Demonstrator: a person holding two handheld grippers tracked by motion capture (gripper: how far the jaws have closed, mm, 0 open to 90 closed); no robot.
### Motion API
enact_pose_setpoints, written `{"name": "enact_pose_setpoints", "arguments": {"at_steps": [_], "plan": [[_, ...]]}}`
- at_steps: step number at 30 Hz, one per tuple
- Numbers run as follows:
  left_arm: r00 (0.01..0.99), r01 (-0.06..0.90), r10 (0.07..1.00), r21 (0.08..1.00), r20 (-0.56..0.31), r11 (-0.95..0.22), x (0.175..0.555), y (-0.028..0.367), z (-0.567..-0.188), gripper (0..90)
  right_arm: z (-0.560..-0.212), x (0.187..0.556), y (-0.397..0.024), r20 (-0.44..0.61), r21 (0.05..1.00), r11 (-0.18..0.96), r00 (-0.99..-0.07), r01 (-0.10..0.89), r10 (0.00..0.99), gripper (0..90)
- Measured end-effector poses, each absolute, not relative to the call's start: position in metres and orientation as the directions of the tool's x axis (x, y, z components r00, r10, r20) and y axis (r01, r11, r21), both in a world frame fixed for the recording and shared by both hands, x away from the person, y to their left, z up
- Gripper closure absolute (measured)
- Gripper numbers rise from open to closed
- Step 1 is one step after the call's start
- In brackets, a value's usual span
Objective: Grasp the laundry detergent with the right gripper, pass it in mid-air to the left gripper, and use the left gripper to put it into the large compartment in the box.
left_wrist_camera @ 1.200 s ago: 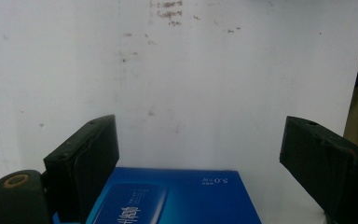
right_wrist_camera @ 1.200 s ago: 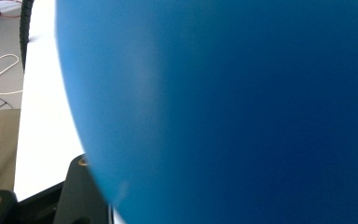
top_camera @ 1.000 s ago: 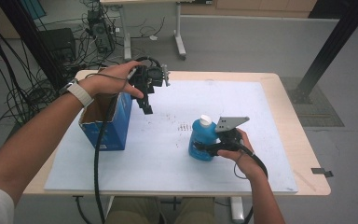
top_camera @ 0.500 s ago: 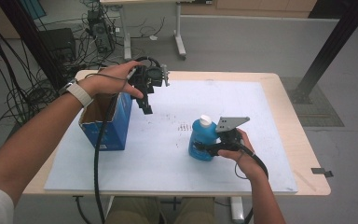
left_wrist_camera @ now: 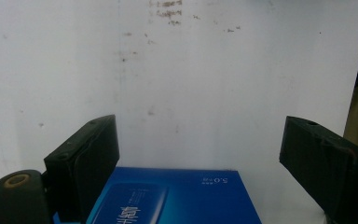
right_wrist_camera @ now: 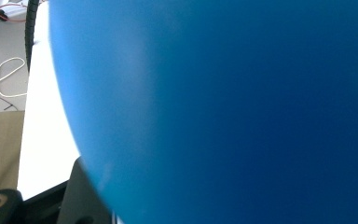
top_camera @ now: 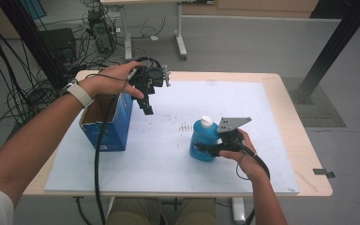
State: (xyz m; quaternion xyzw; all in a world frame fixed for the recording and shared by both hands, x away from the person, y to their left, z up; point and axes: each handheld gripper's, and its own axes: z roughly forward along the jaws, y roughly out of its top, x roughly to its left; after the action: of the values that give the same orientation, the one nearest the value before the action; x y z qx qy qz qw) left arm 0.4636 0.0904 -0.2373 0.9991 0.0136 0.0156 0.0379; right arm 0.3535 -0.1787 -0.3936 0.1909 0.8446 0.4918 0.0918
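Overhead, white mat [top_camera: 168, 154] (faintly stained) tops wood table [top_camera: 309, 154]; left gripper [top_camera: 146, 105] jaws wide, right gripper [top_camera: 205, 149] clamps bottle [top_camera: 203, 140]

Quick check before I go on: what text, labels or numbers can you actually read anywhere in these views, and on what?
"5.0", upside down in the left gripper view, on the blue box, with tiny characters beside it that are too small to read.
Large white characters on the box's lighter panel: cut off, unreadable.
Blue bottle: no legible label.

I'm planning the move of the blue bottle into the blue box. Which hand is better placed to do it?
Right. The right gripper is already shut on the blue bottle, which stands on the white mat. The left gripper hangs open beside the blue box, holding nothing.
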Motion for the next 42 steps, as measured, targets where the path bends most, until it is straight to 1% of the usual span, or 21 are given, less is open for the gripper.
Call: {"name": "enact_pose_setpoints", "arguments": {"at_steps": [21, 42], "plan": [[0.999, 0.026, 0.028, 0.076, 0.032, -0.997, 0.4634, 0.0905, -0.2372, 12.3, -0.3976, 0.3535, -0.1815, 0.037, 0.882, 0.415, -0.912, 0.221, 0.408, 44.3], [0.999, 0.031, 0.033, 0.08, 0.035, -0.996, 0.4632, 0.0912, -0.2367, 12.4, -0.3973, 0.3543, -0.1814, 0.044, 0.88, 0.416, -0.913, 0.227, 0.406, 44.4]]}}
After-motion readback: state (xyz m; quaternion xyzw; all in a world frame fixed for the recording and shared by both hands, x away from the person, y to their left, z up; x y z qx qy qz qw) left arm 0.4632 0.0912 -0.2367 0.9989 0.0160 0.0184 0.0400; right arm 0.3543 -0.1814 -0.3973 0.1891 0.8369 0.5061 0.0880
